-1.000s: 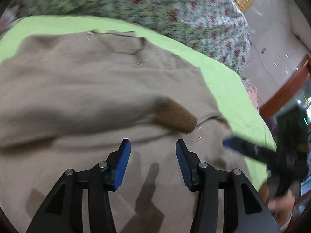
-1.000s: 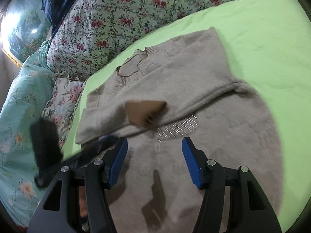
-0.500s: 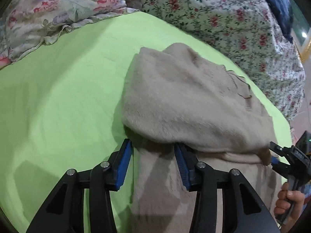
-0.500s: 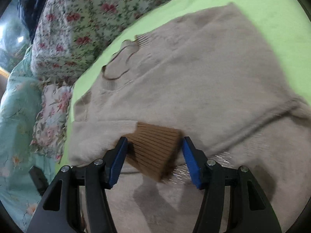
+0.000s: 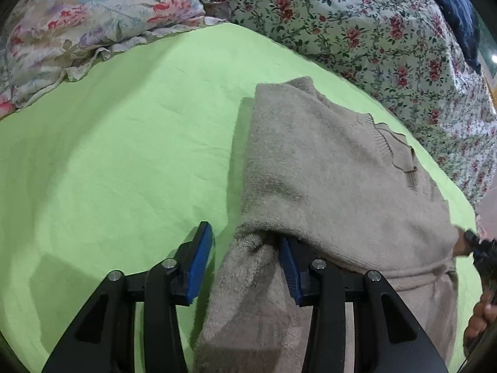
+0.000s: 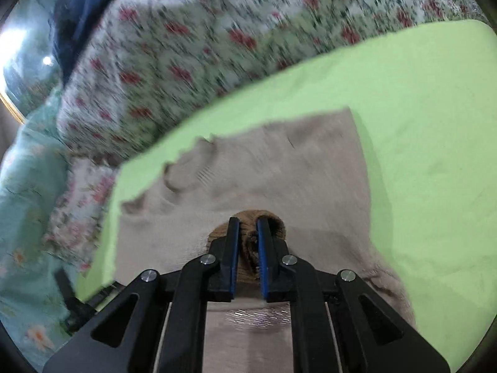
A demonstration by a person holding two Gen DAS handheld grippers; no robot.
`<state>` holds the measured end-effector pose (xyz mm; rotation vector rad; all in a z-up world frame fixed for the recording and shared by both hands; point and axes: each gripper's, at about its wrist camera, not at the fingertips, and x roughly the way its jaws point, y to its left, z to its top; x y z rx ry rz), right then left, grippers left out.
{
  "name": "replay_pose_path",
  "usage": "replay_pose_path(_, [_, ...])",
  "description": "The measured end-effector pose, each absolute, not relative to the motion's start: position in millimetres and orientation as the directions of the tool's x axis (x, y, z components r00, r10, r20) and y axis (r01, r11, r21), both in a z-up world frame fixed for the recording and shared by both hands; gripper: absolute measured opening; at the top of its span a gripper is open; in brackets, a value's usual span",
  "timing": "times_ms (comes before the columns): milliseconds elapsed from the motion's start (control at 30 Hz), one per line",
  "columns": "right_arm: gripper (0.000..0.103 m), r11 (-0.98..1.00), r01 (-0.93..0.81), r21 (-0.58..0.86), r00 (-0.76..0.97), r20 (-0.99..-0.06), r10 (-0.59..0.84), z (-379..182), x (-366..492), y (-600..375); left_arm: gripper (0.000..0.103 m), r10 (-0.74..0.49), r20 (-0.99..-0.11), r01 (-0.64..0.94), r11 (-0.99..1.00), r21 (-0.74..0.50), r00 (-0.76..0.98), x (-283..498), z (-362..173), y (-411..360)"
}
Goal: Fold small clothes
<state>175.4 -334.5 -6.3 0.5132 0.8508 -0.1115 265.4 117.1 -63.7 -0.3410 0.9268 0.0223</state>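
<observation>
Beige knit, the sweater lies flat on the green sheet, its collar end toward the floral quilt and its hem toward me. From the quilt the long axis of the body runs straight back to my two claws. One sleeve is folded across the chest, parallel to the quilt's edge, so the coming move turns on that crosswise line: the sleeve's outer fold sits at my left claw, and its brown cuff sits at my right claw, on the side farther from the pillow.

My right claw is nearer the job, I judge: its pads are drawn close together, pinching the brown ribbed cuff. My left claw stands wide apart, one pad on bare sheet, the other tucked under the sleeve's fold, gripping nothing.

The fabric looks thick, fuzzy and limp, with a glittery patch just hemward of the cuff.
</observation>
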Motion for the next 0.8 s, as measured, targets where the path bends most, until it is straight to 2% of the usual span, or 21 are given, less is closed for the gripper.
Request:
replay_pose_path(67, [0.012,0.877,0.303,0.373,0.652,-0.752,0.094,-13,175,-336,0.036,-0.133,-0.784,-0.187,0.934,-0.303,0.606,264,-64,124])
replay_pose_path(133, [0.01,0.869,0.305,0.389,0.693,-0.717,0.078,-6,166,-343,0.036,-0.145,-0.778,-0.192,0.927,-0.324,0.611,261,-63,127])
replay_pose_path(167, [0.0,0.873,0.308,0.379,0.726,-0.686,0.041,3,161,-346,0.036,-0.139,-0.781,-0.187,0.932,-0.312,0.609,259,-64,126])
replay_pose_path(267, [0.0,0.873,0.356,0.334,0.761,-0.646,-0.064,17,148,-359,0.036,-0.115,-0.787,-0.171,0.947,-0.271,0.606,256,-65,121])
replay_pose_path(367, [0.001,0.873,0.379,0.307,0.674,-0.738,-0.033,-3,160,-367,0.034,-0.113,-0.786,-0.171,0.948,-0.269,0.608,256,-64,119])
replay_pose_path(433, [0.002,0.879,0.361,0.312,0.645,-0.764,0.006,-12,164,-359,0.034,-0.108,-0.786,-0.168,0.95,-0.261,0.609,256,-64,117])
replay_pose_path(467, [0.009,0.877,0.343,0.336,0.642,-0.766,0.042,-16,166,-356,0.034,-0.11,-0.786,-0.168,0.95,-0.264,0.609,256,-65,118])
replay_pose_path(500, [0.033,0.874,0.335,0.351,0.636,-0.769,0.065,-19,167,-355,0.034,-0.114,-0.785,-0.17,0.948,-0.269,0.608,257,-65,118])
replay_pose_path(533, [0.051,0.872,0.343,0.348,0.627,-0.776,0.063,-22,167,-353,0.034,-0.121,-0.784,-0.17,0.945,-0.278,0.608,257,-65,120])
replay_pose_path(567, [0.073,0.87,0.355,0.341,0.627,-0.777,0.048,-24,167,-353,0.034,-0.124,-0.784,-0.169,0.945,-0.28,0.608,257,-65,120])
replay_pose_path(600, [0.073,0.87,0.356,0.34,0.634,-0.772,0.042,-26,167,-353,0.034,-0.126,-0.785,-0.167,0.945,-0.281,0.607,258,-65,121])
replay_pose_path(667, [0.071,0.872,0.344,0.348,0.616,-0.785,0.071,-35,173,-351,0.034,-0.123,-0.786,-0.166,0.947,-0.276,0.605,258,-65,120])
replay_pose_path(733, [0.065,0.877,0.319,0.36,0.581,-0.805,0.119,-46,184,-343,0.034,-0.116,-0.789,-0.164,0.95,-0.265,0.603,261,-65,117])
replay_pose_path(767, [0.044,0.886,0.316,0.34,0.555,-0.823,0.118,-51,189,-339,0.034,-0.114,-0.791,-0.161,0.952,-0.26,0.602,263,-65,116])
replay_pose_path(800, [0.016,0.899,0.313,0.307,0.528,-0.843,0.104,-54,194,-334,0.034,-0.112,-0.792,-0.157,0.954,-0.254,0.6,265,-64,114])
